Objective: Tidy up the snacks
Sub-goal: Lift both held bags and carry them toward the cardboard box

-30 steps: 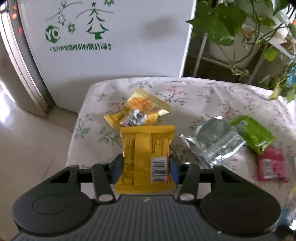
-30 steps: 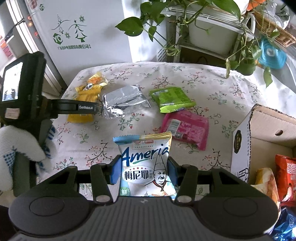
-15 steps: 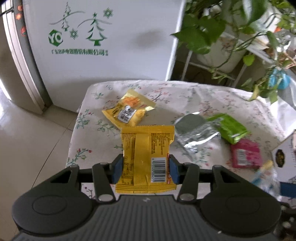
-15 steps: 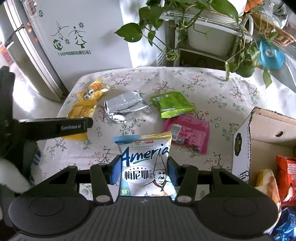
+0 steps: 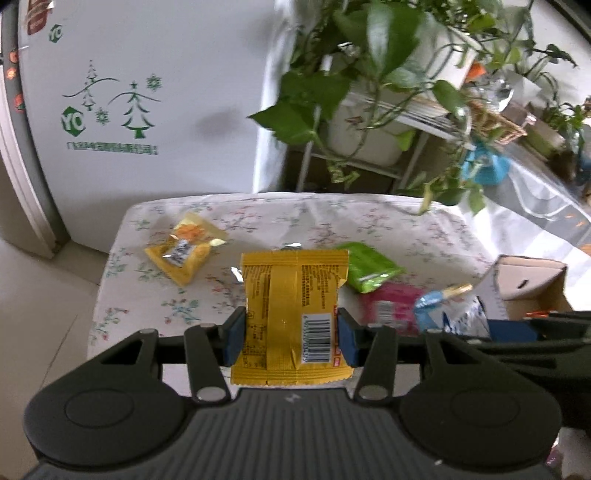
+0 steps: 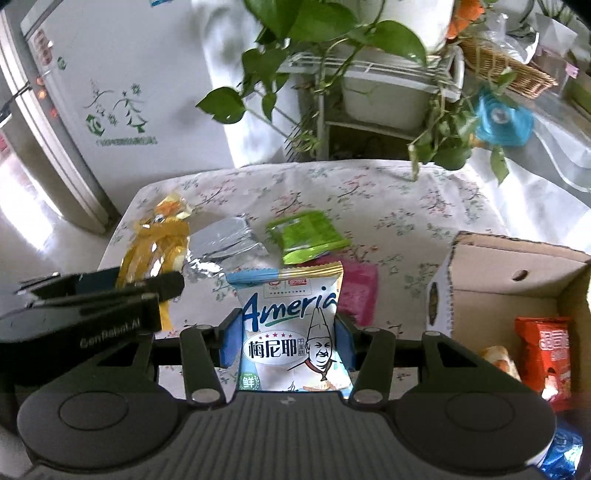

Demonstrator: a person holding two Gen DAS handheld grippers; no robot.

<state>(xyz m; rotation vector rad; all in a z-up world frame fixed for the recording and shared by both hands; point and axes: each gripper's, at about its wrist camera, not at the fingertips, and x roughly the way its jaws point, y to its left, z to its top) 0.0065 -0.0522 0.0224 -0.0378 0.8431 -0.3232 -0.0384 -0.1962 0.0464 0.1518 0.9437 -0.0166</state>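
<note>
My left gripper (image 5: pixel 291 334) is shut on a yellow snack packet (image 5: pixel 291 295) with a barcode, lifted above the floral tablecloth (image 5: pixel 369 221). In the right wrist view that yellow packet (image 6: pixel 155 254) hangs blurred at the left, held by the left gripper (image 6: pixel 162 291). My right gripper (image 6: pixel 288 345) is shut on a white and blue biscuit packet (image 6: pixel 290 328) with a chef's picture. On the cloth lie a small orange-yellow packet (image 5: pixel 184 247), a silver foil bag (image 6: pixel 225 243), a green packet (image 6: pixel 306 236) and a pink packet (image 6: pixel 356 291).
An open cardboard box (image 6: pixel 517 273) stands at the table's right, holding a red packet (image 6: pixel 546 350) and other snacks. A white fridge (image 5: pixel 147 92) rises behind the table on the left. Potted vines (image 6: pixel 332 33) hang over a white rack at the back.
My left gripper has lifted the yellow packet and carried it right, toward the box. The right gripper has risen slightly with the biscuit packet. Both grips are unchanged.
</note>
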